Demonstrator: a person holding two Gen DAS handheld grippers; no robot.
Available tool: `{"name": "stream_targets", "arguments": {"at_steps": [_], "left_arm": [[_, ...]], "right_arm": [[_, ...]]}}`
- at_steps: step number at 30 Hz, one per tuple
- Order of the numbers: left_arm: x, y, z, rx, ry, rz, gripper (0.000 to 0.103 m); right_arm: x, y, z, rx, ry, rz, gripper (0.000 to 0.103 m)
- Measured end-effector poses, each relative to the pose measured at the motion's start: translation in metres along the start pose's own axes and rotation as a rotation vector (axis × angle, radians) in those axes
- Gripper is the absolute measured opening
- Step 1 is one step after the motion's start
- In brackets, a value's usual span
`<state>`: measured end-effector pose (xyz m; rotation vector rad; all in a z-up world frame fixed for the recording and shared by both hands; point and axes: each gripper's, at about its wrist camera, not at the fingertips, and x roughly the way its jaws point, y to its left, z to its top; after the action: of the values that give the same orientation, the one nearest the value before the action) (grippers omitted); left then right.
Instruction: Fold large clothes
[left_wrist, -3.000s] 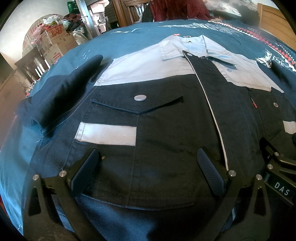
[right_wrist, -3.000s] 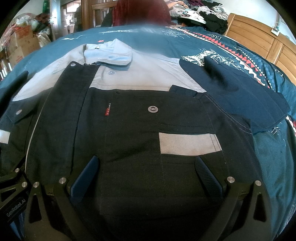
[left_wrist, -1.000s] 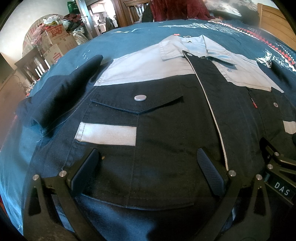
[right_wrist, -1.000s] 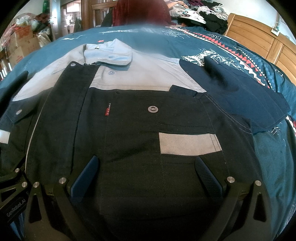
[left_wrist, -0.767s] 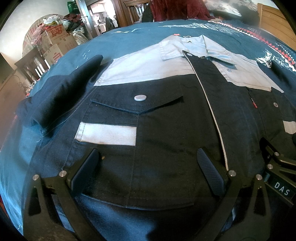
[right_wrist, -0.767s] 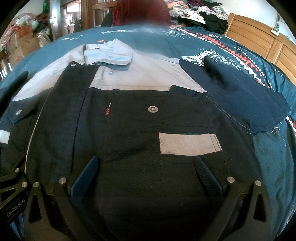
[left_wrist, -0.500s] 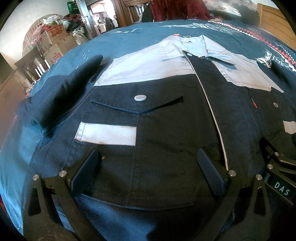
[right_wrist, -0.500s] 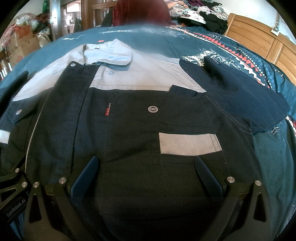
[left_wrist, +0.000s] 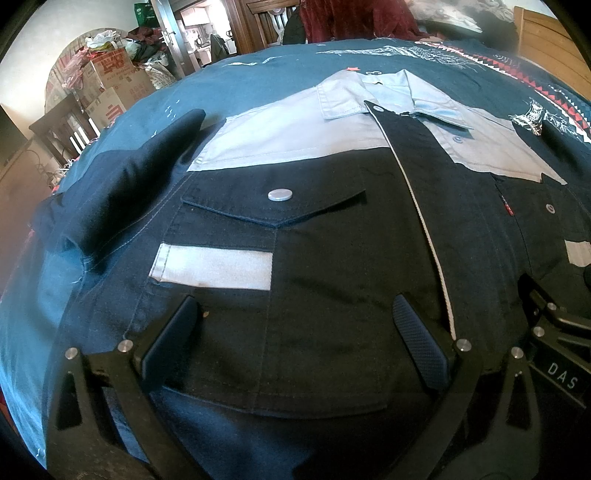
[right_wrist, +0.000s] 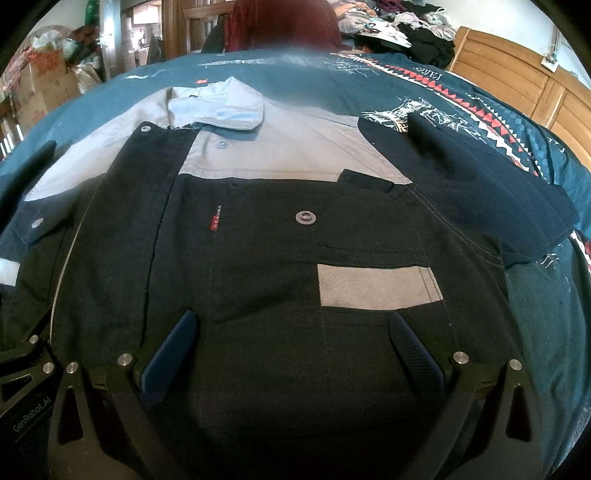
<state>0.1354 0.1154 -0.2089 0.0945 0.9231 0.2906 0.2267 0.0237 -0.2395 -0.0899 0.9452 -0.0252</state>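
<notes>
A black work jacket (left_wrist: 332, 258) (right_wrist: 266, 266) with a grey yoke and collar lies front up, spread flat on a teal bedspread (left_wrist: 258, 77) (right_wrist: 546, 314). Each chest pocket carries a grey reflective strip (left_wrist: 212, 266) (right_wrist: 376, 286). Its dark sleeves (left_wrist: 122, 184) (right_wrist: 480, 184) stretch out to both sides. My left gripper (left_wrist: 293, 325) hovers open over the lower left front panel, nothing between its fingers. My right gripper (right_wrist: 291, 336) stands open over the lower right panel, just below the strip. The jacket's hem is hidden under both grippers.
Cardboard boxes (left_wrist: 110, 85) and clutter stand past the bed's far left edge. A wooden headboard (right_wrist: 517, 74) runs along the right. A dark red garment (right_wrist: 280, 26) hangs at the far end, with piled clothes (right_wrist: 399, 22) beside it.
</notes>
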Motion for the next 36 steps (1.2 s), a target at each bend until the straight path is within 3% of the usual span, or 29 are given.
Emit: {"name": "stream_targets", "arguments": {"at_steps": [8,11,13,15,16,19,22,24,26,28,30,32,36], "left_arm": [[0.023,0.005,0.012,0.002,-0.002,0.005,0.103],[0.038,0.012,0.025,-0.011,0.02,-0.025,0.103],[0.041,0.023,0.033,-0.007,0.041,-0.112,0.103],[0.036,0.033,0.043,0.003,0.052,-0.186,0.103],[0.023,0.042,0.049,-0.004,0.009,-0.224,0.103],[-0.024,0.062,0.075,-0.022,-0.169,-0.209,0.103],[-0.096,0.086,0.114,-0.08,-0.405,-0.202,0.103],[-0.158,0.103,0.134,-0.109,-0.619,-0.209,0.103],[-0.208,0.115,0.139,-0.143,-0.857,-0.193,0.103],[-0.225,0.12,0.133,-0.183,-0.982,-0.186,0.103],[-0.214,0.12,0.134,-0.219,-0.942,-0.188,0.103],[-0.182,0.11,0.137,-0.225,-0.798,-0.196,0.103],[-0.113,0.079,0.125,-0.136,-0.577,-0.2,0.103]], "right_arm": [[0.002,0.0,0.002,0.011,-0.001,0.01,0.103],[0.005,-0.002,0.006,0.015,0.016,0.032,0.103],[0.001,-0.009,0.009,0.019,0.034,0.098,0.103],[-0.007,-0.023,0.012,0.045,0.052,0.241,0.103],[-0.011,-0.026,0.013,0.045,0.074,0.284,0.103],[-0.035,-0.046,0.022,0.038,0.118,0.467,0.103],[-0.097,-0.084,0.043,0.036,-0.012,0.52,0.103],[-0.156,-0.116,0.062,0.009,-0.183,0.51,0.103],[-0.211,-0.153,0.07,-0.026,-0.412,0.404,0.103],[-0.224,-0.194,0.067,-0.021,-0.452,0.319,0.103],[-0.197,-0.231,0.069,0.05,-0.325,0.318,0.103],[-0.149,-0.29,0.065,0.154,-0.17,0.315,0.103],[-0.088,-0.416,0.058,0.371,-0.075,0.201,0.103]]}}
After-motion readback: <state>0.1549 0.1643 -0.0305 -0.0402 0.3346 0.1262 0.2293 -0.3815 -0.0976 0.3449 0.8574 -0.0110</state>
